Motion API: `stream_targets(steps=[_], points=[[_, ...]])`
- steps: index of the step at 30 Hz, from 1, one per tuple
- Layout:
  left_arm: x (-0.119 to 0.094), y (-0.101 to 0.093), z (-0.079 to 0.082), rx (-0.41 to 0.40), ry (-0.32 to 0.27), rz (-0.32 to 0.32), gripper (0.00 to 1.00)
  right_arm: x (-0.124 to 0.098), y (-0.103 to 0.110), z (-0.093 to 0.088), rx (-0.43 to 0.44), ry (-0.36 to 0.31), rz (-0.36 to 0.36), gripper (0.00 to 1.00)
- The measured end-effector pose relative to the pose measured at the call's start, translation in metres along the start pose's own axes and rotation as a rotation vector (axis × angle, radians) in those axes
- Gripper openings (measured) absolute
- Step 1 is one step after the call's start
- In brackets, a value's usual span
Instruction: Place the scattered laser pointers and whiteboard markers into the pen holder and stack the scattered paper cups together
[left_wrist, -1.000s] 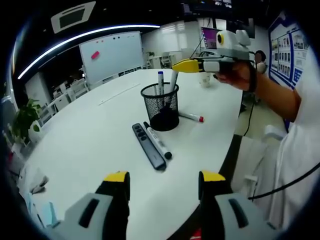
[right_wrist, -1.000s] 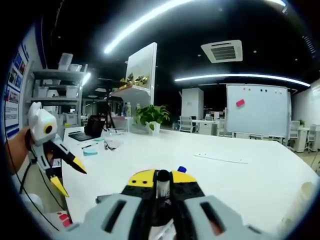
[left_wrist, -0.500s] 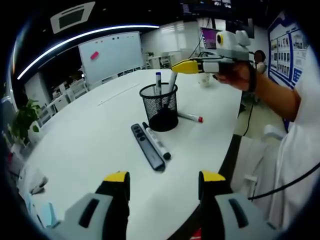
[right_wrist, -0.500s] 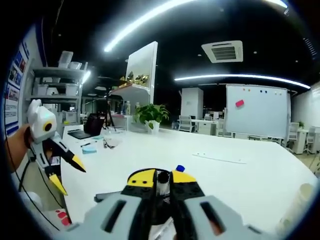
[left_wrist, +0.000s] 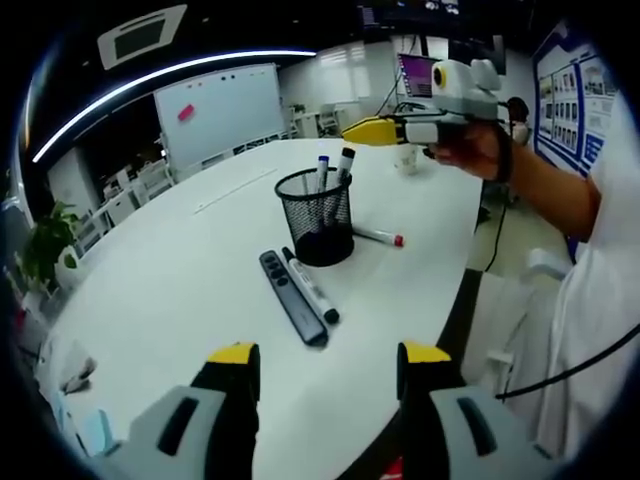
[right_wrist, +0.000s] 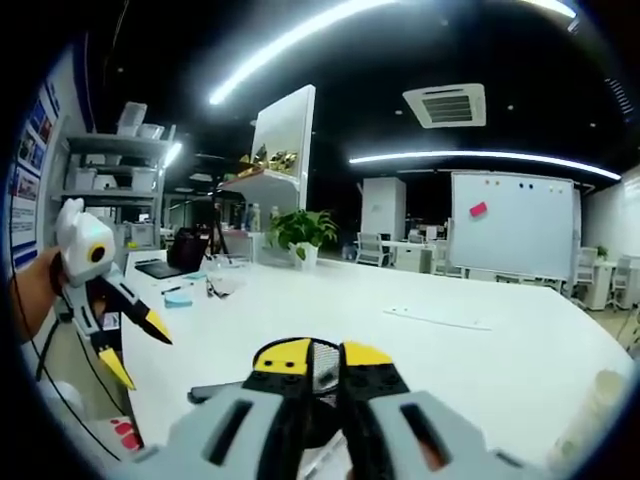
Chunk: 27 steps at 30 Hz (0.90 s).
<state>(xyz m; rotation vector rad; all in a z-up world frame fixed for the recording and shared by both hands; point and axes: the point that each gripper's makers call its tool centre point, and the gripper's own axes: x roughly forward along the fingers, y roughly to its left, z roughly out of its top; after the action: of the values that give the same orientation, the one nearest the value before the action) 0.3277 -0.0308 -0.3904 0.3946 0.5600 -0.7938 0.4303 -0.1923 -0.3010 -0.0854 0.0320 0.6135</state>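
Meanwhile the black mesh pen holder stands upright holding two markers, both grippers empty: left parted, right nearly closed.

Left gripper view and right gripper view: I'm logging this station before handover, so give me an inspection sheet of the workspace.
Surface: white table, mostly bare.
Job's things: black mesh pen holder upright with two markers standing in it; a black laser pointer and a marker lie side by side in front of it; a red-capped marker lies behind it; a paper cup at the far edge.
Clutter: small blue items near the table's end.
Grippers: left hand-held gripper open, empty; right hand-held gripper above the holder, jaws close together, nothing seen between them.
Cables: black cable beside the person's sleeve.
Surroundings: whiteboard, potted plant, shelving.
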Motion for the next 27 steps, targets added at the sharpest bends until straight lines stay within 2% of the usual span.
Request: stream_targets(steps=[27], points=[[0.0023,0.0026,0.0038,0.005,-0.013,-0.005,0.55,-0.0045,-0.0035,0.0006,0.008,0.006,-0.019,0.11]])
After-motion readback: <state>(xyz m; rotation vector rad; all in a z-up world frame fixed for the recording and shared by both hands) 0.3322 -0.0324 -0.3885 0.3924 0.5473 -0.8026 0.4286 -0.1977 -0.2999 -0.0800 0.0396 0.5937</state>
